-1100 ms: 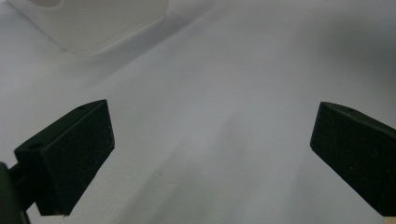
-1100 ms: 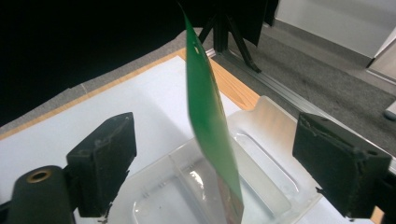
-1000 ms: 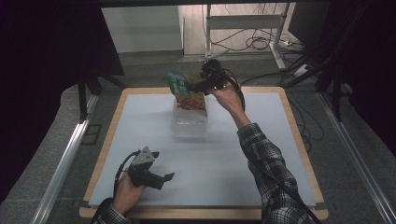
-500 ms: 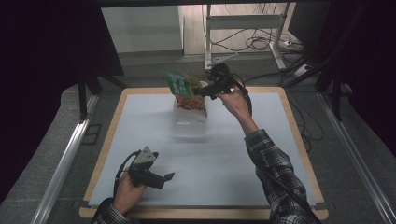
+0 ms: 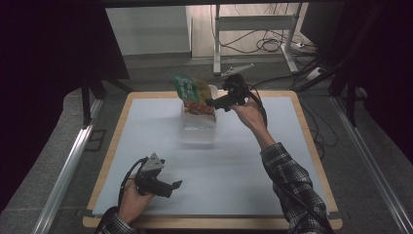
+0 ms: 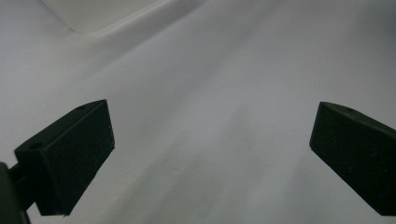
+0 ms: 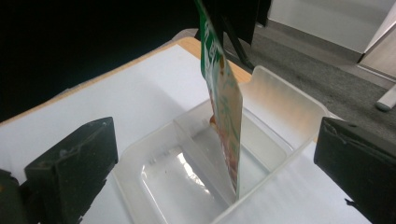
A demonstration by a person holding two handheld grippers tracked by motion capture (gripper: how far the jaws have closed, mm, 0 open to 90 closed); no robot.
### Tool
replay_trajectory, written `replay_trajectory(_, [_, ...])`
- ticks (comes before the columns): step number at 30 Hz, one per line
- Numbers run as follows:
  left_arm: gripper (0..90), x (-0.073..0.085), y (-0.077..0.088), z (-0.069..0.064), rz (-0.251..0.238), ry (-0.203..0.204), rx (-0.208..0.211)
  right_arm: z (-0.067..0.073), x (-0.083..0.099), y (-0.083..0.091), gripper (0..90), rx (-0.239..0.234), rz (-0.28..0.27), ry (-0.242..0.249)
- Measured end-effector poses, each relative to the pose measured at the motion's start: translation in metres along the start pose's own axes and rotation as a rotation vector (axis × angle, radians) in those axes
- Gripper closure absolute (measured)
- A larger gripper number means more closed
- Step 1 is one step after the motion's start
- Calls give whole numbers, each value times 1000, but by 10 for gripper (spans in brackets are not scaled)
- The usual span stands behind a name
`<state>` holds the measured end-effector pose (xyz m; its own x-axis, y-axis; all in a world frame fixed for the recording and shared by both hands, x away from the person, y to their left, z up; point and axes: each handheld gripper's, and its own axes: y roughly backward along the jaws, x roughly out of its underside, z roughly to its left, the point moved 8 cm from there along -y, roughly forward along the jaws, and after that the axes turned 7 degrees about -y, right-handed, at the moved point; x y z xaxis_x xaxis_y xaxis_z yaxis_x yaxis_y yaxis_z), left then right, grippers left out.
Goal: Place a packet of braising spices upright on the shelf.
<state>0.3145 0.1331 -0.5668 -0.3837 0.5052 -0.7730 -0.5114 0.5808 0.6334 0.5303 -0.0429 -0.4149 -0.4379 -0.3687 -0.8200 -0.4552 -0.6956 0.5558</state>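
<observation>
Toward twelve o'clock on the white table mat stands a clear plastic two-compartment container, its long axis running from twelve to six. A flat green and orange printed snack pouch stands on edge in the far compartment, leaning toward eleven o'clock with its top above the container's rim. From the right gripper view the pouch rests its lower edge inside the compartment beside the clear dividing wall, while the nearer compartment of the container holds nothing visible.

At one o'clock from the container, the right gripper hangs in the air in the person's right hand, pointing toward nine o'clock at the pouch. Its jaws are spread wide and grasp nothing; in its own view they stand on either side of the container, apart from the pouch.

Near seven o'clock on the mat, the left gripper sits low in the person's left hand, aimed toward three o'clock. Its jaws are likewise released and wide apart, with bare white mat between them. A checked sleeve covers the right forearm.
</observation>
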Motion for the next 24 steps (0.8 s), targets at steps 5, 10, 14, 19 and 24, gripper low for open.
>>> replay_trajectory(5, [0,-1,1,0,-10,5,0,1,7,2,0,-2,0,-3])
replay_trajectory(10, [0,-2,1,-1,-15,7,10,0,16,4,0,-3,2,-4])
replay_trajectory(14, [0,-2,1,-1,-15,8,17,1,23,6,0,-2,1,1])
replay_trajectory(19, [0,-2,2,-1,-15,12,23,5,27,12,0,-12,-24,-3])
replay_trajectory(24, [0,-2,2,-2,-16,13,31,8,32,18,0,-12,-30,7])
